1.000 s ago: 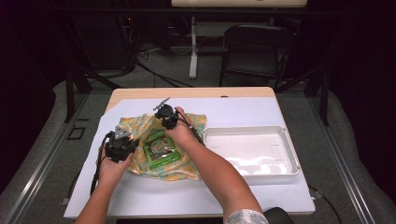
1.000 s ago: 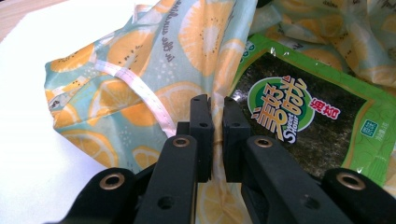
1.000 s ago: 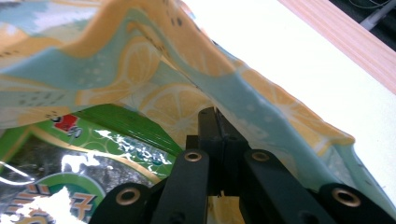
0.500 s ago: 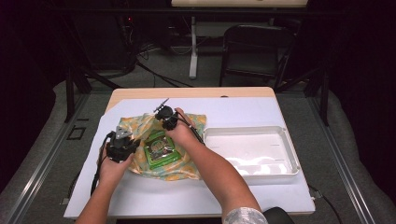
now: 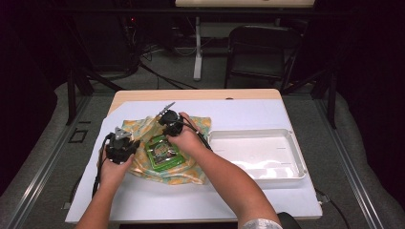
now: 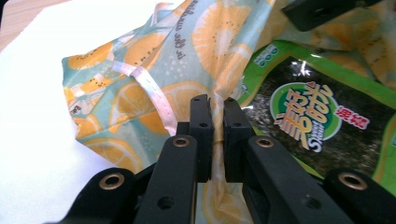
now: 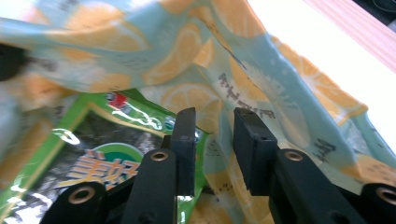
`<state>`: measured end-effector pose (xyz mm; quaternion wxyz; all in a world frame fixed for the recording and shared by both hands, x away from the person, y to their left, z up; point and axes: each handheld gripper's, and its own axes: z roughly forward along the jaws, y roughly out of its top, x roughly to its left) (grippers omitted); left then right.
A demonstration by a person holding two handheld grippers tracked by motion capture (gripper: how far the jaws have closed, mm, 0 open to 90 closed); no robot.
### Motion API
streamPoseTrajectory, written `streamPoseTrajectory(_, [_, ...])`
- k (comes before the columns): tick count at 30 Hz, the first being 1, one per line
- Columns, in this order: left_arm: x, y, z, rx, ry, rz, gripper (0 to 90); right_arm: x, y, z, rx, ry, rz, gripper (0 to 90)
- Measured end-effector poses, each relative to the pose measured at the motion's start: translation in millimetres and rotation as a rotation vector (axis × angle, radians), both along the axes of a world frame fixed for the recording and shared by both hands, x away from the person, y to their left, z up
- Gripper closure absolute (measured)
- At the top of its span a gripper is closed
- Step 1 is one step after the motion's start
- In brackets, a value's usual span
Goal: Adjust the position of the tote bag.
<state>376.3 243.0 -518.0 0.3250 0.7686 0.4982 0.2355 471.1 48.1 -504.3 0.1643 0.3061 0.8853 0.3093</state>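
A cloth bag printed with orange slices lies crumpled on the white table cover. A green seaweed packet rests on it between my hands. My left gripper is at the bag's left side, shut on a fold of the bag beside the packet. My right gripper is at the bag's far edge. Its jaws have just been opening: in the right gripper view the right gripper stands open, with a fold of the bag loose in the gap and the packet to the left.
A shallow white tray stands to the right of the bag. The wooden table edge runs along the far side. A dark chair and cables stand on the floor beyond.
Both hands stay about where they were over the bag. Nothing in the high view has plainly shifted.
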Motion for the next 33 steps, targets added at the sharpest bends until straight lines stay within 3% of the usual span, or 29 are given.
streamPoseTrajectory(8, [5.8, 10.5, -3.6, 0.002, 0.031, 0.037, 85.2, -16.6, -2.4, 8.5, 0.045, 0.006, 0.035, 66.2])
streamPoseTrajectory(14, [7.9, 21.6, -8.3, -0.013, 0.071, 0.07, 83.9, -26.0, -6.7, 7.6, 0.07, 0.02, 0.045, 65.6])
streamPoseTrajectory(18, [7.3, 21.0, -8.4, -0.007, 0.075, 0.074, 82.9, -29.1, -12.3, 6.0, 0.084, 0.024, 0.039, 65.6])
streamPoseTrajectory(23, [4.6, 18.7, -4.2, -0.038, 0.051, 0.06, 72.7, -30.2, -20.9, 6.8, 0.113, 0.032, 0.025, 64.1])
streamPoseTrajectory(27, [0.5, 17.3, 2.4, -0.086, 0.01, 0.053, 66.0, -32.3, -27.3, 10.3, 0.138, 0.023, 0.016, 63.0])
streamPoseTrajectory(30, [-2.3, 17.0, 7.4, -0.147, -0.019, 0.053, 62.2, -34.8, -32.9, 14.5, 0.154, 0.02, 0.011, 62.2])
streamPoseTrajectory(33, [-4.6, 16.4, 15.0, -0.139, -0.029, 0.046, 61.1, -37.9, -37.6, 18.6, 0.158, 0.016, 0.016, 62.1])
